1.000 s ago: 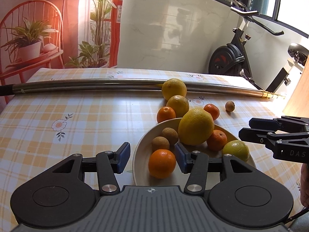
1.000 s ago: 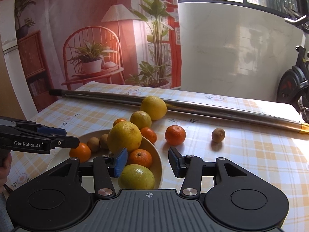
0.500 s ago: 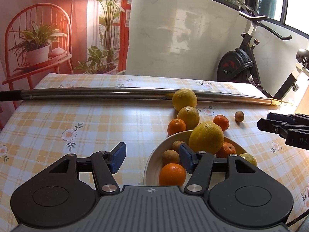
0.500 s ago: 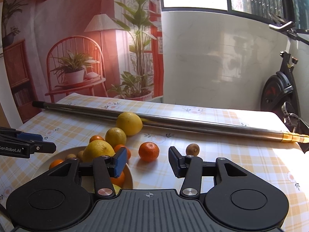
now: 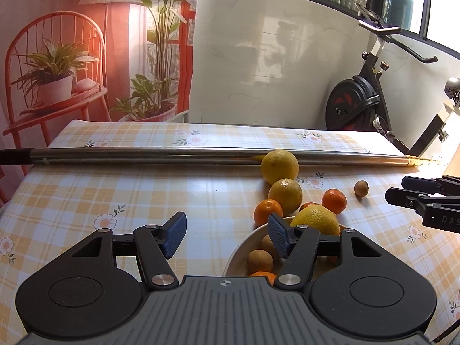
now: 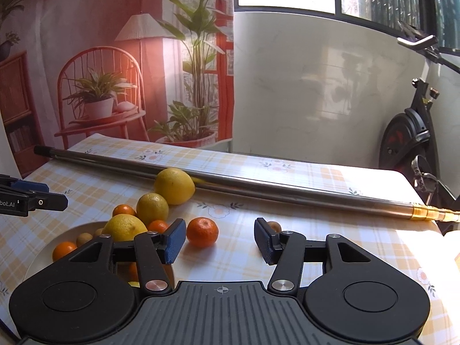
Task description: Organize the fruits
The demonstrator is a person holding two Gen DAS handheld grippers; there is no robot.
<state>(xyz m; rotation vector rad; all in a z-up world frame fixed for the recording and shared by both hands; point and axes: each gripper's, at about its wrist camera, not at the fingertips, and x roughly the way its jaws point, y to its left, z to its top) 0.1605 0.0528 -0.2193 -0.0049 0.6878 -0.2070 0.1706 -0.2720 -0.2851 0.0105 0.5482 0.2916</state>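
The right gripper is hovering with fingers spread, empty, lining up on the mandarin lying just outside the bowl; it should be centring before closing. The left gripper is also gaping, empty.

Metal pole, exercise bike, perhaps backdrop.

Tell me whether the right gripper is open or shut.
Open. The right gripper shows a wide gap between its blue pads, with nothing held.
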